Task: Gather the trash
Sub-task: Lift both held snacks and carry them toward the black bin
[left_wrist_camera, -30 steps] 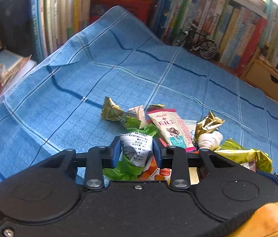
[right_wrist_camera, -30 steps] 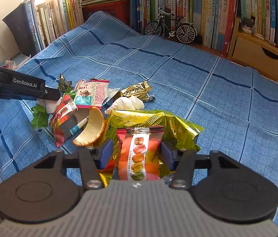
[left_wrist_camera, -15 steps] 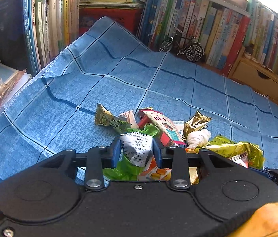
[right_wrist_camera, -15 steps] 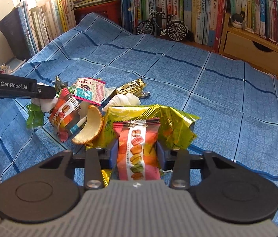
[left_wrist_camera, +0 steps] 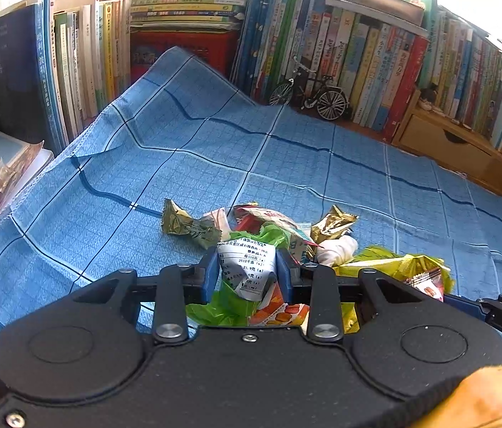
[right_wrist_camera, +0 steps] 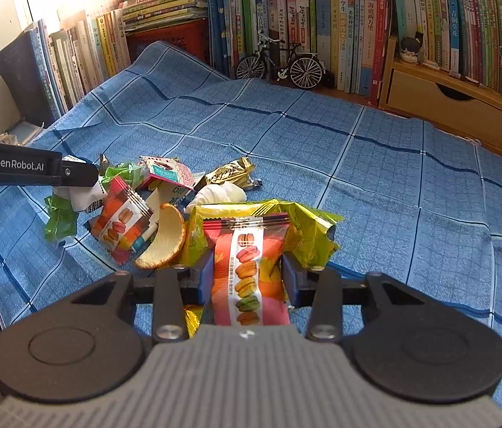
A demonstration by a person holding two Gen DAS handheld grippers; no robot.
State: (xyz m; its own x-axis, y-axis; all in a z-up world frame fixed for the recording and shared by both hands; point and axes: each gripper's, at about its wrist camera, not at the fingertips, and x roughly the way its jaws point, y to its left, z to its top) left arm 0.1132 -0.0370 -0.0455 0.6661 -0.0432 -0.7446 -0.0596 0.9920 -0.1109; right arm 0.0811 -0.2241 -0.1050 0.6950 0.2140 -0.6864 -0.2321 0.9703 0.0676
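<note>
From the left wrist, the left gripper [left_wrist_camera: 247,267] is clamping a crumpled green wrapper with a white printed label [left_wrist_camera: 245,267] between its blue pads. Just ahead of the fingertips a heap of snack wrappers [left_wrist_camera: 269,224] is lying on the blue checked cloth [left_wrist_camera: 179,164]; farther ahead a model bicycle [left_wrist_camera: 310,94] is standing before the books.

From the right wrist, the right gripper [right_wrist_camera: 247,274] is gripping a red macaron packet [right_wrist_camera: 245,271], its pads pressing both sides. Directly beyond it a yellow-green bag [right_wrist_camera: 308,228] is lying, and to the left a curved chip [right_wrist_camera: 165,239].
</note>
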